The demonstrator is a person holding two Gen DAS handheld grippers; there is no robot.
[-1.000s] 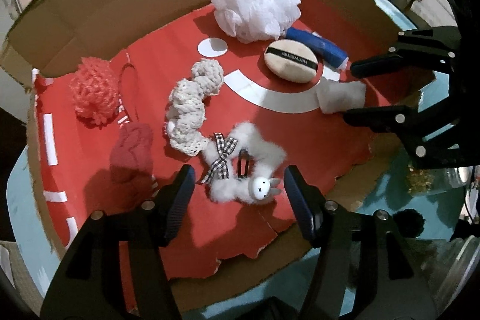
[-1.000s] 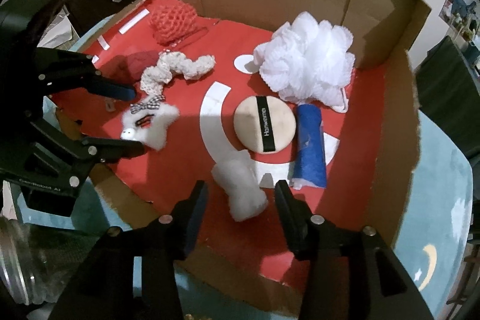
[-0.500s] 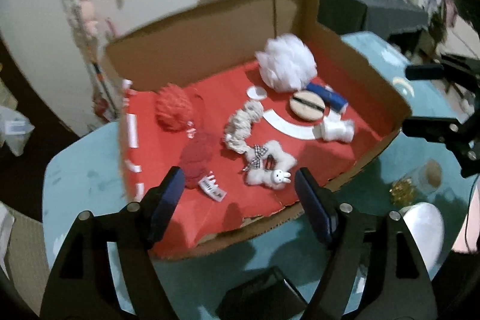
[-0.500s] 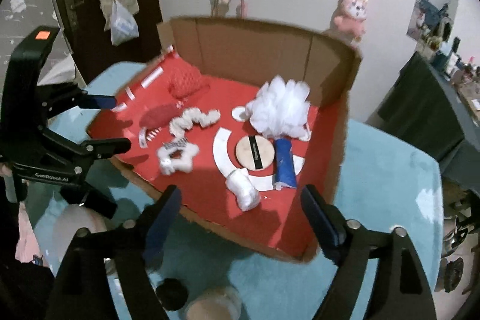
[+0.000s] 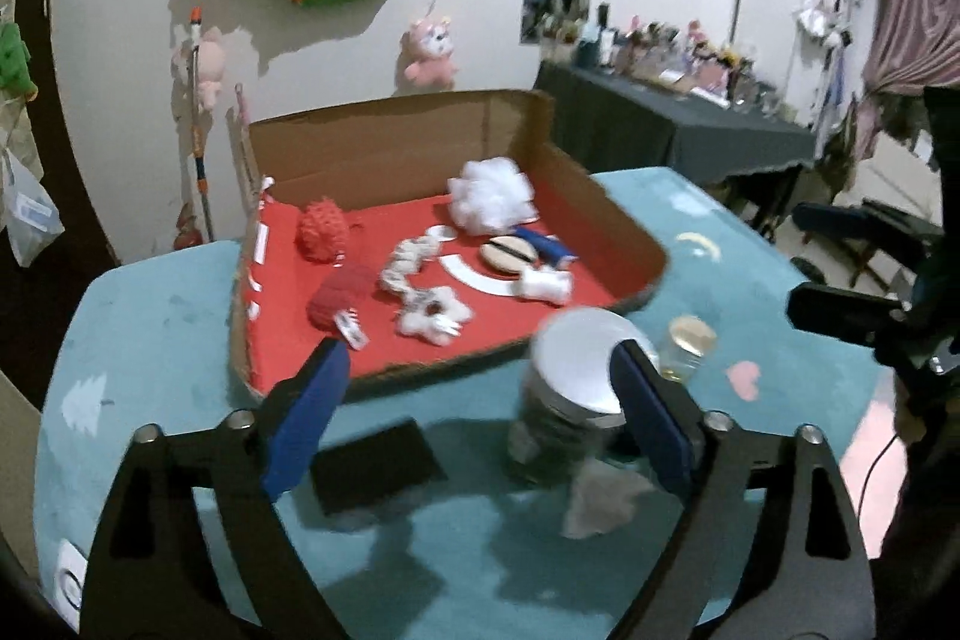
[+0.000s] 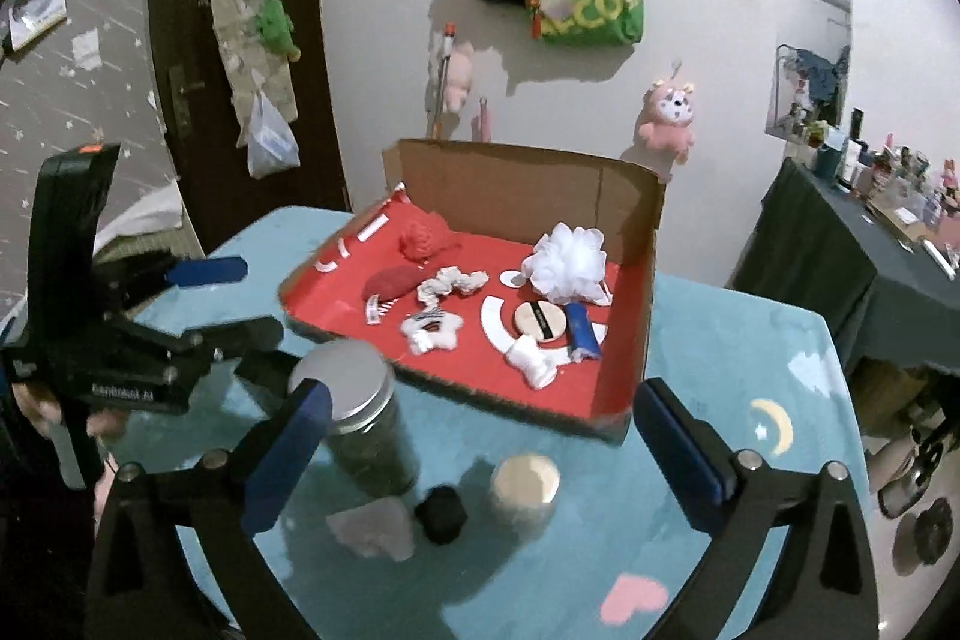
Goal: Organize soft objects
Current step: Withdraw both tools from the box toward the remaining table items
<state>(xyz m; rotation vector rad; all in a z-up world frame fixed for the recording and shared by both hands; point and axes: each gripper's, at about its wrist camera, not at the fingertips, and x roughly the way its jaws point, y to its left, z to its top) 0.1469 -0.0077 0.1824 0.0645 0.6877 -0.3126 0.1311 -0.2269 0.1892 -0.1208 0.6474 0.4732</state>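
Observation:
A cardboard box point(image 5: 600, 214) with a red floor holds the soft objects: a white bath pouf point(image 5: 491, 194), a red mesh ball point(image 5: 323, 230), a dark red cloth point(image 5: 341, 296), a cream crochet piece point(image 5: 408, 261), a white fluffy rabbit clip point(image 5: 433, 320), a tan powder puff point(image 5: 509, 251), a blue roll point(image 5: 546, 247) and a white wad point(image 5: 543, 287). The box point(image 6: 636, 340) and pouf point(image 6: 569, 263) also show in the right wrist view. My left gripper point(image 5: 480, 412) and right gripper point(image 6: 480, 436) are both open, empty and held back above the teal table, short of the box.
A silver-lidded jar point(image 5: 570, 400) stands between the box and my left gripper; it also shows in the right wrist view point(image 6: 360, 424). A small glass jar point(image 5: 687, 346), a black pad point(image 5: 375, 466) and a crumpled tissue point(image 6: 375, 523) lie on the teal tablecloth point(image 5: 150, 340). A dark side table point(image 6: 870, 280) is at right.
Both grippers have pulled back and up from the box and opened wider. The soft objects lie where they were.

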